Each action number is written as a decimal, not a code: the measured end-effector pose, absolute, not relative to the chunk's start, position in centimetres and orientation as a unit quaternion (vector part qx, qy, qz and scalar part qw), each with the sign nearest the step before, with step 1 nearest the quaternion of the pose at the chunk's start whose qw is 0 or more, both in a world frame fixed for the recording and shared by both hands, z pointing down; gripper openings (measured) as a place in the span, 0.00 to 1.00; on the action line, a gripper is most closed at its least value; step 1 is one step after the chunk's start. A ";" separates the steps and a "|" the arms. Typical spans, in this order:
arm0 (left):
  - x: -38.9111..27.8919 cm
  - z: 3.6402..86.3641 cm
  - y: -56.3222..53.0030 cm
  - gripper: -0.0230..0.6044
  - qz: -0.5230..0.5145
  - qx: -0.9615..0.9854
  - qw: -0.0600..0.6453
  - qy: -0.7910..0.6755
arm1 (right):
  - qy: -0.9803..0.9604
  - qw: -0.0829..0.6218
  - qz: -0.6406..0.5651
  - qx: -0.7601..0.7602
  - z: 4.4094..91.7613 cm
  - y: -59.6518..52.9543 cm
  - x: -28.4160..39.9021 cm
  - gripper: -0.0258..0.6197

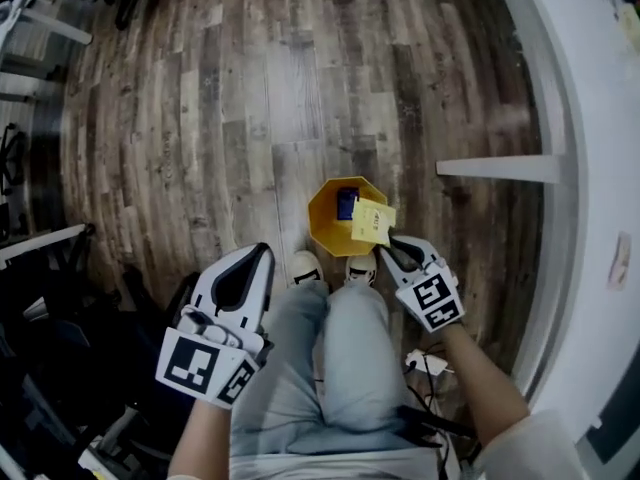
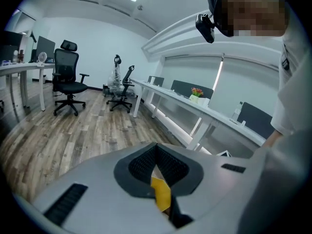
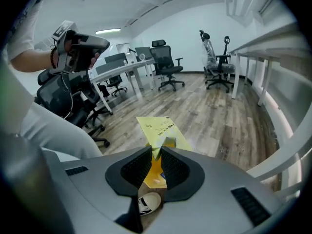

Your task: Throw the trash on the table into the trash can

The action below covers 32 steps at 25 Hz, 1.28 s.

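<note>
Under yellow wrapper (image 1: 372, 222), half-hidden orange bin (image 1: 325, 224).

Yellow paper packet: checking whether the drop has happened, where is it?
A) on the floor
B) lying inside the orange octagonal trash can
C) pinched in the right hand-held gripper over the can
C: the right hand-held gripper clamps the yellow paper packet above the orange octagonal trash can.
</note>
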<state>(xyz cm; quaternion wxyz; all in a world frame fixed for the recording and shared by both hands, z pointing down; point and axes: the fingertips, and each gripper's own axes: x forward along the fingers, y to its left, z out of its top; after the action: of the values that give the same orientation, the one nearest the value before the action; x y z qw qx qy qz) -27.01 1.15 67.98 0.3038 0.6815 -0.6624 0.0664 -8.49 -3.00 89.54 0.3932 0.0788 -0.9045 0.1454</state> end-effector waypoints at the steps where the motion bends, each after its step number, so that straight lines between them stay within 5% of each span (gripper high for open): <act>1: -27.0 69.8 1.3 0.04 0.065 0.679 0.308 -0.664 | -0.901 0.400 0.149 0.075 91.7 -2.5 -8.5 0.17; 12: -27.6 78.3 3.6 0.04 0.065 0.657 0.343 -0.669 | -0.871 0.457 0.172 0.059 103.6 -1.0 -9.1 0.18; 15: -28.0 78.2 3.9 0.04 0.067 0.655 0.341 -0.670 | -0.863 0.468 0.184 0.053 104.4 -0.8 -9.2 0.38; 18: -28.1 77.8 3.9 0.04 0.066 0.655 0.339 -0.672 | -0.865 0.466 0.181 0.051 103.9 -0.8 -9.1 0.40; 29: -27.2 66.0 3.6 0.04 0.063 0.664 0.334 -0.666 | -0.902 0.383 0.186 0.070 85.9 -3.3 -11.0 0.39; 32: -27.5 60.5 3.4 0.04 0.067 0.670 0.326 -0.663 | -0.917 0.344 0.182 0.085 77.6 -4.9 -11.6 0.20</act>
<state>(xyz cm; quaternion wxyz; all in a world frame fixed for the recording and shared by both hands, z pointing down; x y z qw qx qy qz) -27.52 3.45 60.46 0.3259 0.6704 -0.6632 0.0675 -11.60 -4.94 77.58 0.3440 0.0847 -0.9172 0.1825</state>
